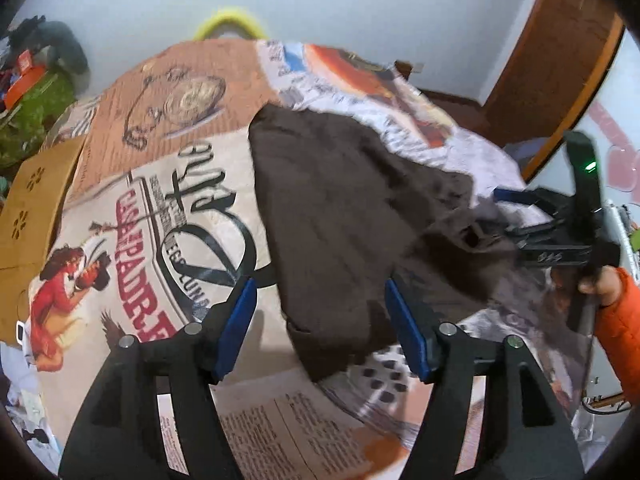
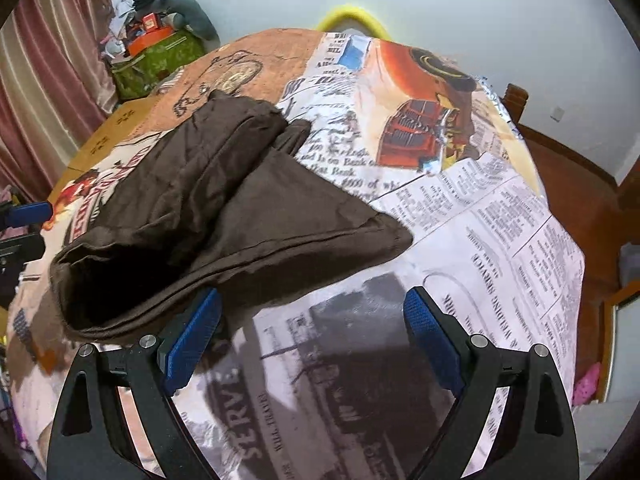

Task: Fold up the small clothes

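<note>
A small dark brown garment [image 1: 344,216] lies partly folded on a bed with a printed cover. It also shows in the right wrist view [image 2: 224,208], with an open hem toward me at the left. My left gripper [image 1: 320,320] is open, its blue pads either side of the garment's near edge. My right gripper [image 2: 312,332] is open and empty, its left pad just under the garment's near edge. In the left wrist view the right gripper [image 1: 500,216] is at the garment's right side, motion-blurred.
The printed bed cover [image 2: 460,208] spreads under everything. A cardboard box [image 1: 32,200] sits at the bed's left. A green bag with clutter [image 2: 156,60] stands at the far left by a curtain. A wooden door frame [image 1: 560,60] is at the right.
</note>
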